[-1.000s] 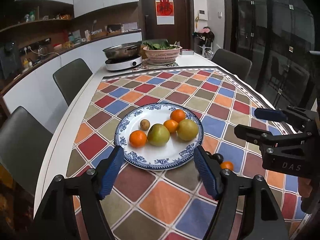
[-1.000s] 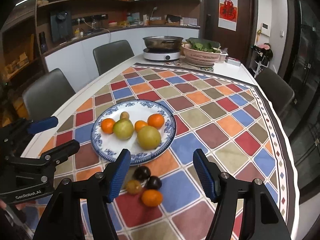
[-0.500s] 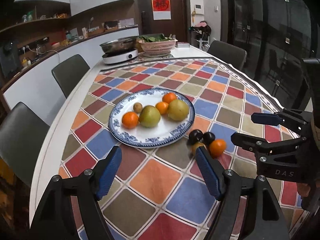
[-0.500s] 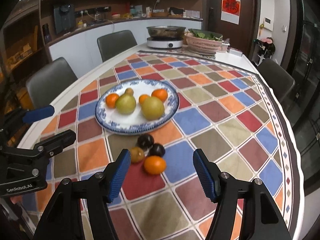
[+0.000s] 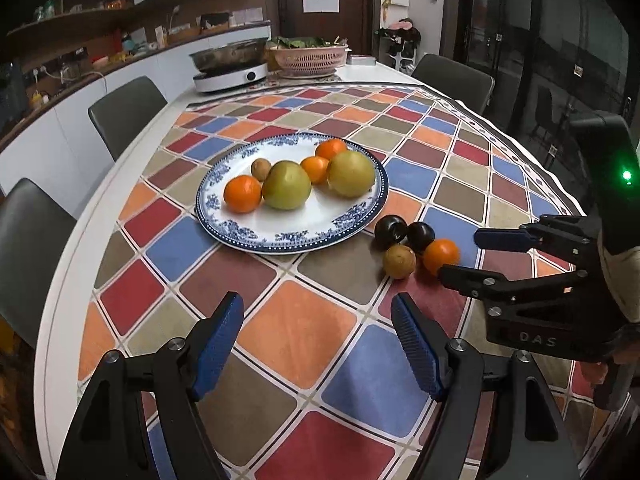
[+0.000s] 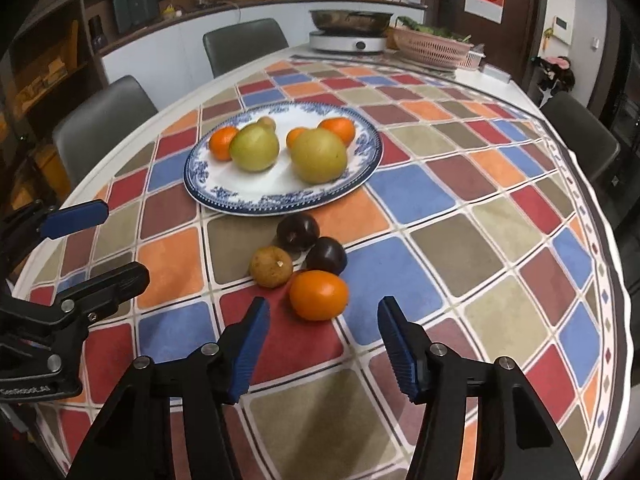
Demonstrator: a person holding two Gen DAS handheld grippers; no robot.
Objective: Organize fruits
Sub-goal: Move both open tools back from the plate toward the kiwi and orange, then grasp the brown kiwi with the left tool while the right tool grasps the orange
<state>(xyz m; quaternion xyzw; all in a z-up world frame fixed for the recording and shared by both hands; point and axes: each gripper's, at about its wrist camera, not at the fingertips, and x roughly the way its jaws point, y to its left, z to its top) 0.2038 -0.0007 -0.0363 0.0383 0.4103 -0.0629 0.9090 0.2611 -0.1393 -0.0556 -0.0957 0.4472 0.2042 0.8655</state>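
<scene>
A blue-patterned plate (image 5: 240, 236) (image 6: 240, 204) on the checked tablecloth holds two green pears (image 5: 286, 185), three oranges and a small kiwi. Beside its near right edge lie loose fruits: two dark plums (image 6: 298, 232), a brown kiwi (image 6: 271, 266) and an orange (image 6: 319, 295) (image 5: 441, 255). My right gripper (image 6: 322, 340) is open and empty, just short of the loose orange. My left gripper (image 5: 318, 344) is open and empty over bare cloth, nearer than the plate. The right gripper also shows in the left wrist view (image 5: 464, 254), next to the loose orange.
At the far end of the table stand an induction cooker with a pan (image 5: 230, 68) and a pink basket of greens (image 5: 308, 58). Grey chairs (image 5: 124, 112) line the left side, one stands far right (image 5: 452, 80). The table edge curves close on the right.
Both grippers have pulled back and lowered. The loose fruits now lie nearer the right gripper, with the orange close before its open fingers. No fruit has moved.
</scene>
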